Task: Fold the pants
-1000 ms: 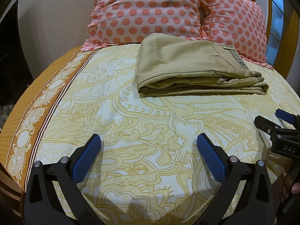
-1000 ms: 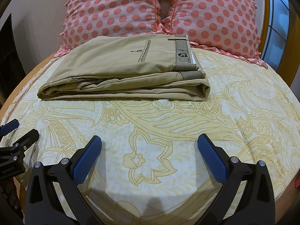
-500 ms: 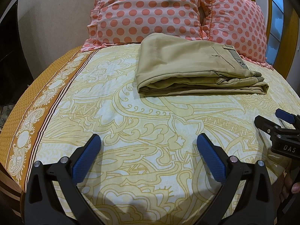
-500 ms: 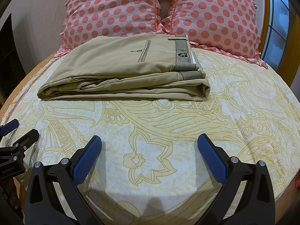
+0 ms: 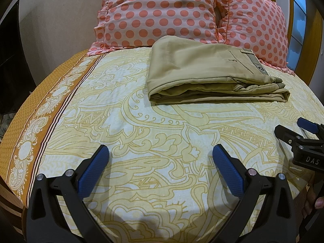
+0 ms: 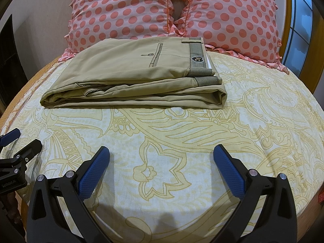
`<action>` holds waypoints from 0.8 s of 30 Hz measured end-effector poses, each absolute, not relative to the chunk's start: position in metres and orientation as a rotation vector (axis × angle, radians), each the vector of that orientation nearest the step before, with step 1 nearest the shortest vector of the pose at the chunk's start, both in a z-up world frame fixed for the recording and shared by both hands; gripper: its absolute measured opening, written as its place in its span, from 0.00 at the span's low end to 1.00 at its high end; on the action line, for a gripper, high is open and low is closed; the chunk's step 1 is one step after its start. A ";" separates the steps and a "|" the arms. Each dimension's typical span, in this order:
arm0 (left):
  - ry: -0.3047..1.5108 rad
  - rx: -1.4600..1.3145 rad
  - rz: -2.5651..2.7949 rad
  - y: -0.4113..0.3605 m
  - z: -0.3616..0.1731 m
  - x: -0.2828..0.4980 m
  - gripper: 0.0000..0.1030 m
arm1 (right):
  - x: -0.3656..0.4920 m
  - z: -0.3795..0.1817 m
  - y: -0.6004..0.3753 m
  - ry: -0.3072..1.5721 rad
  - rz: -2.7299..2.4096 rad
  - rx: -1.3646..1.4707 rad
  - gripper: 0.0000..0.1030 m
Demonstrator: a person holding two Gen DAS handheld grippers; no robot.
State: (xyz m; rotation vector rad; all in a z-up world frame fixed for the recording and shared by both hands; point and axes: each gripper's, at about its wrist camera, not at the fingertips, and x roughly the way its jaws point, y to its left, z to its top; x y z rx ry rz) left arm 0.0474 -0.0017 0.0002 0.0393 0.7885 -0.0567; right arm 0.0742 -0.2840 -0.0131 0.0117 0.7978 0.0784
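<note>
Two polka-dot pillows (image 6: 174, 12) at far end of yellow patterned bed (image 6: 253, 133). Khaki pants (image 6: 133, 77) folded flat just before pillows. Left gripper (image 5: 160, 158) and right gripper (image 6: 161, 158) near edge, fingers spread wide, nothing held.

A bed (image 6: 263, 141) fills most of both views. It carries a pale yellow sheet (image 5: 162, 141) with a paisley and flower pattern. On the left side of the bed, the sheet has a broad mustard border (image 5: 30, 125) with white ornaments and dark stripes. At the head of the bed, two pink pillows (image 6: 125, 12) with coral dots and frilled edges lean side by side. Behind the pillows stands a plain beige wall (image 5: 56, 20). To the right of the bed there is a window (image 6: 299, 20) in a wooden frame, with blue light in the glass. To the left of the bed, something dark (image 5: 10, 60) stands against the wall.
</note>
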 end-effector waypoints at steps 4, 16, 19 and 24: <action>0.788 0.039 -0.056 -0.002 0.000 0.047 0.98 | 0.074 -0.013 -0.284 0.799 0.078 0.012 0.99; 0.789 0.039 -0.055 -0.004 0.000 0.047 0.98 | 0.074 -0.013 -0.284 0.799 0.079 0.012 0.99; 0.788 0.038 -0.054 -0.004 0.000 0.047 0.98 | 0.074 -0.013 -0.285 0.799 0.080 0.012 0.99; 0.789 0.038 -0.054 -0.005 0.000 0.046 0.98 | 0.074 -0.013 -0.285 0.799 0.080 0.011 0.99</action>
